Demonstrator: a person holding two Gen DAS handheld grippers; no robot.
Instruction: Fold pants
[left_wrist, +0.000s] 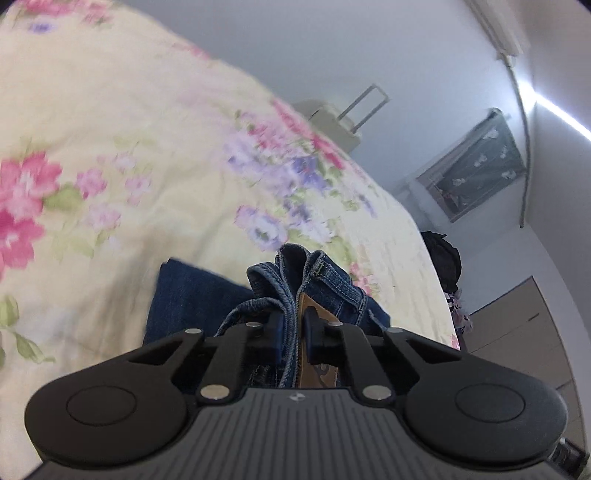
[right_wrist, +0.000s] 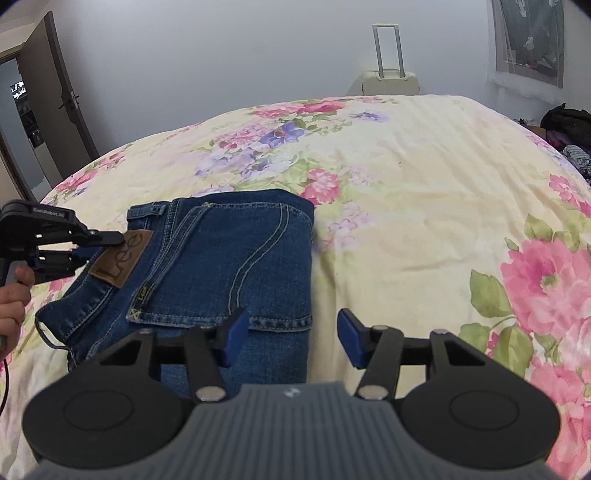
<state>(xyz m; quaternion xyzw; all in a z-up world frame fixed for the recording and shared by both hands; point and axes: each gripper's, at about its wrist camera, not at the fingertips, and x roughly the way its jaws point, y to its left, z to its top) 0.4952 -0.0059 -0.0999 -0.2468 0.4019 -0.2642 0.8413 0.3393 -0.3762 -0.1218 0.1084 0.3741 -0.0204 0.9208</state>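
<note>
Where the left wrist view looks down, the left gripper (left_wrist: 297, 328) is clenched on the jeans' (left_wrist: 325, 280) bunched waistband, over the floral bedspread (left_wrist: 110, 147). In the right wrist view, the right gripper (right_wrist: 291, 338) gapes empty over the folded jeans' near edge. Judged: final fold or carry; the right must pinch that edge.

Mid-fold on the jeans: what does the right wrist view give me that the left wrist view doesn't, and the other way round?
Only the right wrist view: the whole folded jeans lying flat, the open right gripper at their near right edge with nothing between its pads, a hand holding the left gripper, and an open door.

Only the left wrist view: close up, the left gripper shut on the bunched waistband beside the leather patch.

Both: the jeans, the floral bedspread, the suitcase.
</note>
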